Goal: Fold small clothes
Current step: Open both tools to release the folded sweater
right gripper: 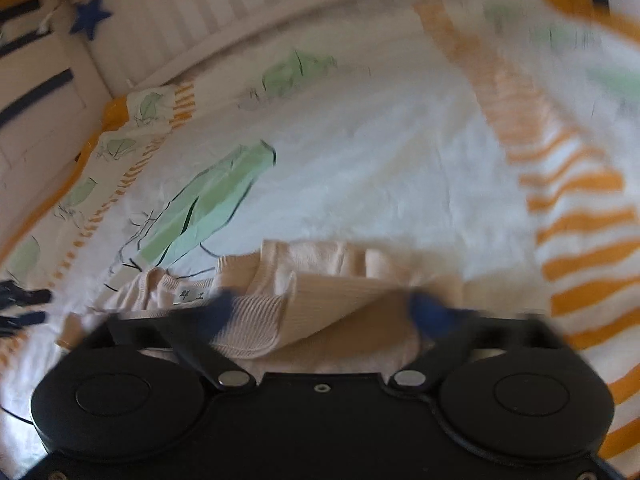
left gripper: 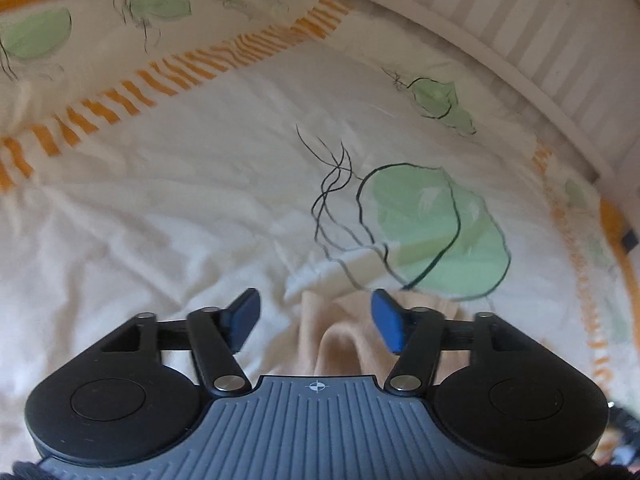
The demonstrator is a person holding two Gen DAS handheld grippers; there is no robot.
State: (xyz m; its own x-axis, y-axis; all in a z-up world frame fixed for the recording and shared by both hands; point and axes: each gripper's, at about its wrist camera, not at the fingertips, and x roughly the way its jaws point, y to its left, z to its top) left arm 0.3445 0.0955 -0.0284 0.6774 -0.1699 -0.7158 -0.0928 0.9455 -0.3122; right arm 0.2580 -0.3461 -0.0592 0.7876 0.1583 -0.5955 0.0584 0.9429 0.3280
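Garment (right gripper: 320, 300), a small peach ribbed knit, lies crumpled on the bed (right gripper: 380, 160), on the white sheet with green leaf prints. Taking the garment as landmark: my right hand-held gripper (right gripper: 324, 308) hangs right over its near half, fingers spread wide on either side of a raised fold, nothing pinched between them. My left hand-held gripper (left gripper: 316, 320) sits at the garment's other end, also wide and holding nothing, with only a peach hump showing between its fingers.

From the right wrist view the garment's long axis runs across my fingers, left to right, with the neck and its white label (right gripper: 188, 294) toward the left and a flap doubled over the middle. I judge the right one nearer to the bulk of the cloth, so it looks better placed to take the fold edge; the left one would have to drop onto the hump below it.

The garment's near edge is hidden under both gripper bodies. The right view is smeared by motion, so my fingertips there are blurred and I cannot tell whether they touch the cloth. What kind of garment it is I cannot make out.
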